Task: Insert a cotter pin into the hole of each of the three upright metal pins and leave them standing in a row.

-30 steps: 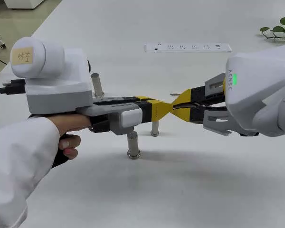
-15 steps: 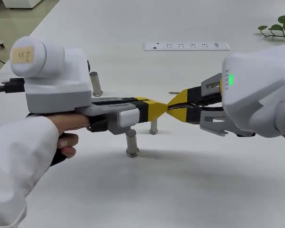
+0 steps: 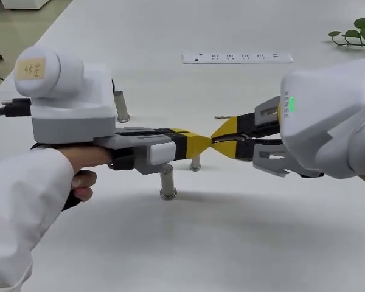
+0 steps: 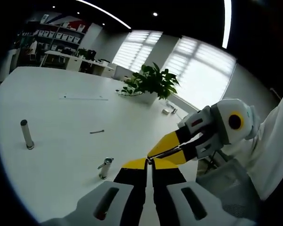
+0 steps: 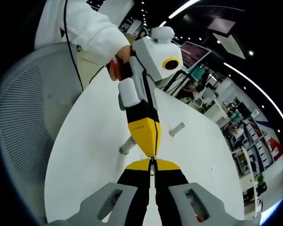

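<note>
1. Left gripper, gripped by a hand in a white sleeve, points level to the right, fingers pressed together
2. Right gripper faces it, fingers closed, tips meeting tip to tip

A tan sticker on the left gripper carries small handwriting, not legible.

Left gripper, right gripper: yellow-black tips, white-grey bodies. Metal pins silver-grey. Table white. Plant green.
</note>
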